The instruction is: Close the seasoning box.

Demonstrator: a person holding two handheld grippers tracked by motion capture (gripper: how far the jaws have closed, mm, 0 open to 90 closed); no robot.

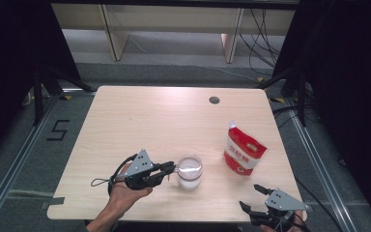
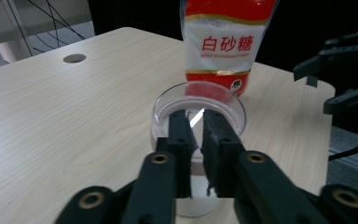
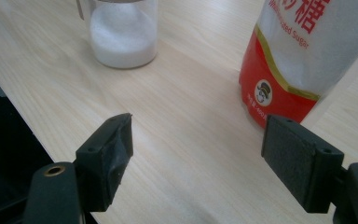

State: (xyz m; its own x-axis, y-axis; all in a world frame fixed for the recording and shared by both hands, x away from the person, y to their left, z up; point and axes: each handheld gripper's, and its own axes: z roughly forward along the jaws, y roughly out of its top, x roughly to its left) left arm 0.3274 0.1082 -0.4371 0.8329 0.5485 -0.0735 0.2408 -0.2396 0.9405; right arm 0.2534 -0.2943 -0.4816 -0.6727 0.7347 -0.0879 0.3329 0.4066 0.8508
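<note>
A clear glass cup (image 1: 189, 171) (image 2: 235, 100) (image 3: 121, 42) holding white sugar stands near the table's front middle. My left gripper (image 1: 171, 168) (image 2: 198, 126) comes at it from the left and is shut on its near side, the jaws almost together at the rim. To the cup's right stands a red and white sugar bag (image 1: 243, 153) (image 2: 226, 42) (image 3: 303, 51), upright. My right gripper (image 1: 251, 197) (image 3: 198, 144) hovers open at the front right corner, short of the bag, with nothing between its jaws. It also appears far right in the left gripper view (image 2: 335, 77).
The light wooden table (image 1: 149, 121) has a round cable hole (image 1: 214, 100) (image 2: 74, 58) at the back right. Bare tabletop stretches behind and left of the cup. The front edge lies close under both hands. Cables and a bench stand on the floor beyond.
</note>
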